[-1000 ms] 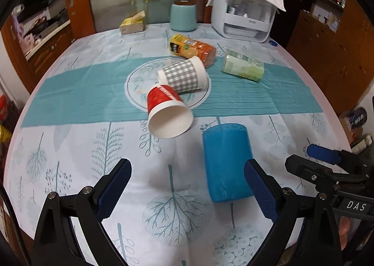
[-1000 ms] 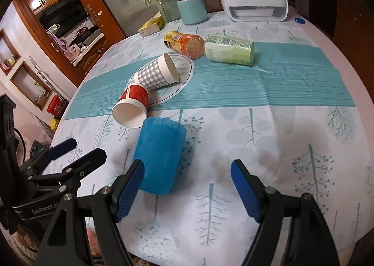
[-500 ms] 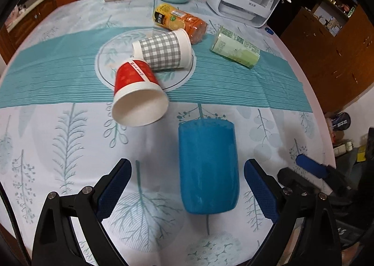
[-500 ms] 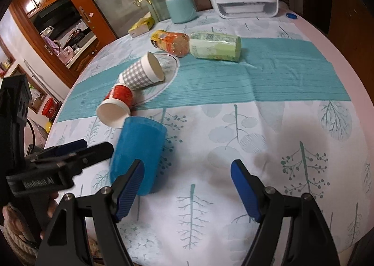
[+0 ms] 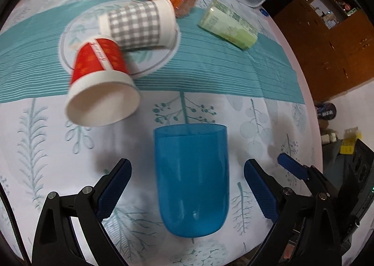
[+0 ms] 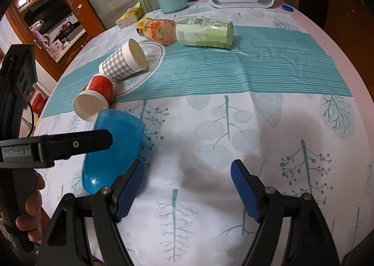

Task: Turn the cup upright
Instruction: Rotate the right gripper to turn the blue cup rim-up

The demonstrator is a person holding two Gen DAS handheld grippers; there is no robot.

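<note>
Nothing's been flipped yet: the blue cup (image 5: 191, 179) is lying sideways on the tablecloth (image 5: 268, 111), bracketed ungripped by the spread-wide left gripper (image 5: 187, 184), right gripper (image 6: 187, 184) also spread, empty.

"GenRobot.AI" on left gripper (image 6: 70, 144)

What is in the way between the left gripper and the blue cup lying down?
Nothing visible. The blue cup lies on its side between the open left gripper's fingers, with only bare tablecloth around it. The red cup lies farther off.
</note>
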